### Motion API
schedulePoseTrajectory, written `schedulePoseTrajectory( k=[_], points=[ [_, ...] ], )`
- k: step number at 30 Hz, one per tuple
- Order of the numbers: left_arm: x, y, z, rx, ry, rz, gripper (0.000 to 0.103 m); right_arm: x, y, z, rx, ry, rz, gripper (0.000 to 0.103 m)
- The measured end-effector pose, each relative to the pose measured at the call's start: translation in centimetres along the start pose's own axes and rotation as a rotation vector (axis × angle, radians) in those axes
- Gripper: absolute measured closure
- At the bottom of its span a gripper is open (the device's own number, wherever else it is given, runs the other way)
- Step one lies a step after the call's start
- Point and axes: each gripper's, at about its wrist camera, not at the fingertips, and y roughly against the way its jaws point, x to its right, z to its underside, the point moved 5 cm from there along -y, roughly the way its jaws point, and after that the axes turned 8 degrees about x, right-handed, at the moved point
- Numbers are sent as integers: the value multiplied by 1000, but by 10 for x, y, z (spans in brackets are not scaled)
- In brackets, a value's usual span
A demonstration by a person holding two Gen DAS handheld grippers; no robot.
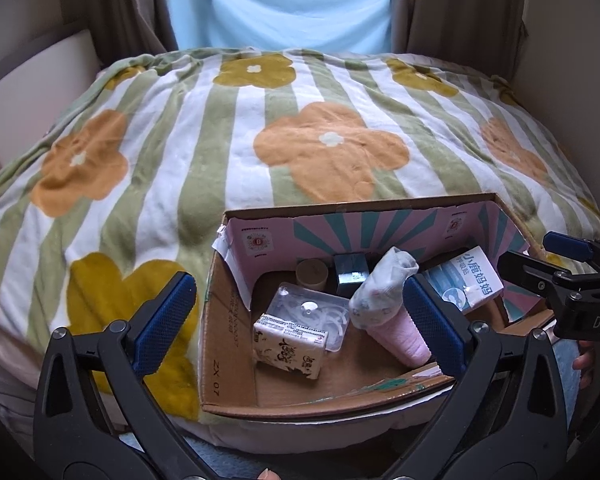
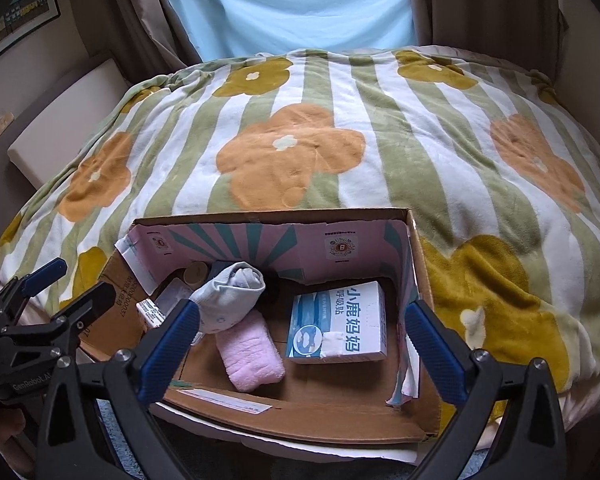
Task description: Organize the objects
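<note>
Cardboard box (image 1: pixel 228 320) is set at the bed's near edge, at 6 o'clock on the flowered blanket (image 1: pixel 300 140). Inside are seen a tissue pack (image 1: pixel 290 346), rolled socks (image 1: pixel 384 296), a blue-white carton (image 1: pixel 472 280) at 3 o'clock and a small cup (image 1: pixel 311 274) at 11. Left gripper (image 1: pixel 300 316) and right gripper (image 2: pixel 300 340) are spread wide, nothing grasped. No loose items are seen on the blanket; the gathering is judged nearly finished.

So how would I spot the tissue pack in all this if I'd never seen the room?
Find the open cardboard box sitting on the near edge of the flowered blanket. Look at its floor on the left side, where the tissue pack lies partly on a clear plastic packet. It is the only white brick-shaped pack with black brush lettering; the socks beside it are soft rolls.
</note>
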Motion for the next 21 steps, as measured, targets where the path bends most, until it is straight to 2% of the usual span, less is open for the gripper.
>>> schedulePoseTrajectory(
  k=[6,17,21],
  points=[
    [1,18,-16,45,-6,-5,0,-5,15,-10,41,32,27,1],
    [-2,71,-83,202,-12,-26,0,-21,68,-55,165,77,84,1],
    [0,82,-94,240,-18,-33,0,-25,84,-69,214,83,100,1]
  ],
)
